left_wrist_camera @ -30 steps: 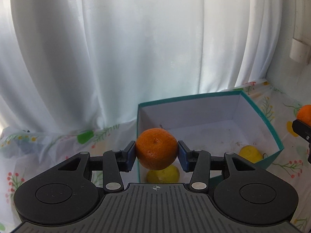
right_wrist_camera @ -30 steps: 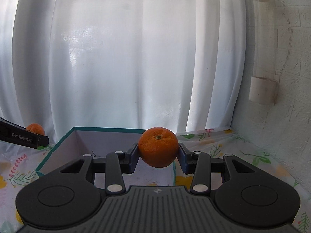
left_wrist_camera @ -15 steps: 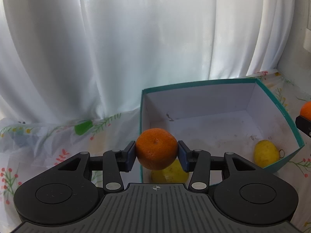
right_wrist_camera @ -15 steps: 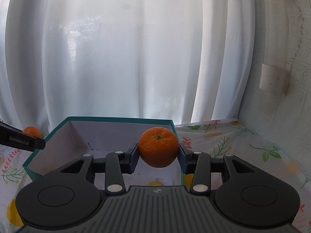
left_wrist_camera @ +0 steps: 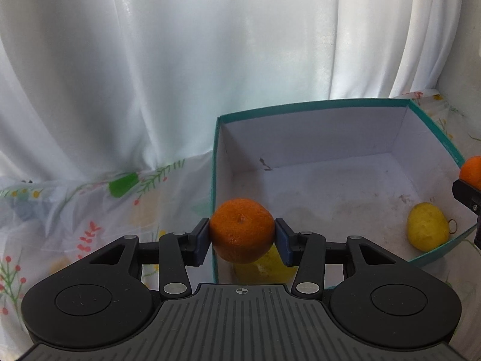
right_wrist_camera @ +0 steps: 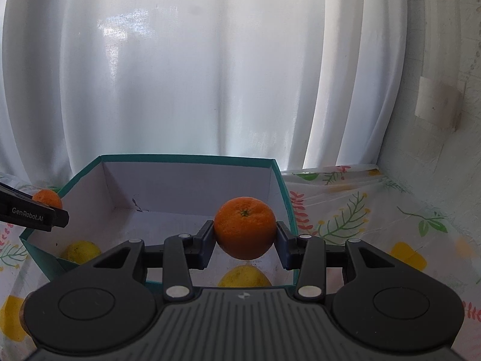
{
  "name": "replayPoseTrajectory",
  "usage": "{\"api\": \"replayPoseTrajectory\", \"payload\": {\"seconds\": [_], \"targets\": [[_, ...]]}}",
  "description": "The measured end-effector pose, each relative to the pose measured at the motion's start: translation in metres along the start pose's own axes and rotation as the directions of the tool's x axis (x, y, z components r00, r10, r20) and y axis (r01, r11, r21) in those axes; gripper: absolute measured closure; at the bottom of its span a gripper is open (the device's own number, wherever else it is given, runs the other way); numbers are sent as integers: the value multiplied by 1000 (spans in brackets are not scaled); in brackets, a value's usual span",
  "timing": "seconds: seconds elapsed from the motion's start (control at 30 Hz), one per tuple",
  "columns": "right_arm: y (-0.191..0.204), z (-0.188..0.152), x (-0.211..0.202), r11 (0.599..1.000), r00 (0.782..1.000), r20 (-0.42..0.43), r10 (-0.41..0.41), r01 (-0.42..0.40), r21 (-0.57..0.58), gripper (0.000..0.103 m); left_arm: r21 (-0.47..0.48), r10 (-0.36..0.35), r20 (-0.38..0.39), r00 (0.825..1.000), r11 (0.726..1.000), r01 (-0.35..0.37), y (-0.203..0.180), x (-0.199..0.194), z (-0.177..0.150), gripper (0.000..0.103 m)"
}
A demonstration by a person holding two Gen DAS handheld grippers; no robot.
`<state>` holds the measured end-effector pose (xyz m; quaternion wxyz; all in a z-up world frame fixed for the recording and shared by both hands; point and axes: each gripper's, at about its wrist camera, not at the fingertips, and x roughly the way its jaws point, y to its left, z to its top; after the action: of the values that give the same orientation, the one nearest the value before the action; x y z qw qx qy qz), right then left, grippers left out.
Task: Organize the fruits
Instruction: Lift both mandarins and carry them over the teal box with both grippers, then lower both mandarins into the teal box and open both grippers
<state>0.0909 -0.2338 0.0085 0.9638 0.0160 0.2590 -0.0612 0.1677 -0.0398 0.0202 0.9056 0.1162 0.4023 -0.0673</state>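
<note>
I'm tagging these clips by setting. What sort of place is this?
Probably a home, at a table set in a window corner: sheer white curtains with daylight behind, a floral plastic tablecloth, and a teal-edged white cardboard box holding yellow lemons.

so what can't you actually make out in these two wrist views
- Left wrist view: the near lemon is mostly hidden behind the held orange and left gripper.
- Left wrist view: the right gripper and its orange are cut by the frame edge.
- Right wrist view: the box front wall and floor are blocked by the gripper body.
</note>
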Motion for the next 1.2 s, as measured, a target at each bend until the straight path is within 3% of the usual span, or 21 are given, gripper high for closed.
{"api": "replayPoseTrajectory", "payload": {"seconds": [0.6,1.03,1.2], "targets": [[4,-14,15,1000,998,-58,1,-2,-17,61,3,6,-2,1000,1000,-6,-1,3,0,53],[5,-14,16,1000,999,-53,0,0,-15,61,11,11,-2,1000,1000,-11,-2,6,-1,52],[5,-14,16,1000,999,-54,1,-2,-18,61,11,6,-9,1000,1000,-6,-2,8,-1,47]]}}
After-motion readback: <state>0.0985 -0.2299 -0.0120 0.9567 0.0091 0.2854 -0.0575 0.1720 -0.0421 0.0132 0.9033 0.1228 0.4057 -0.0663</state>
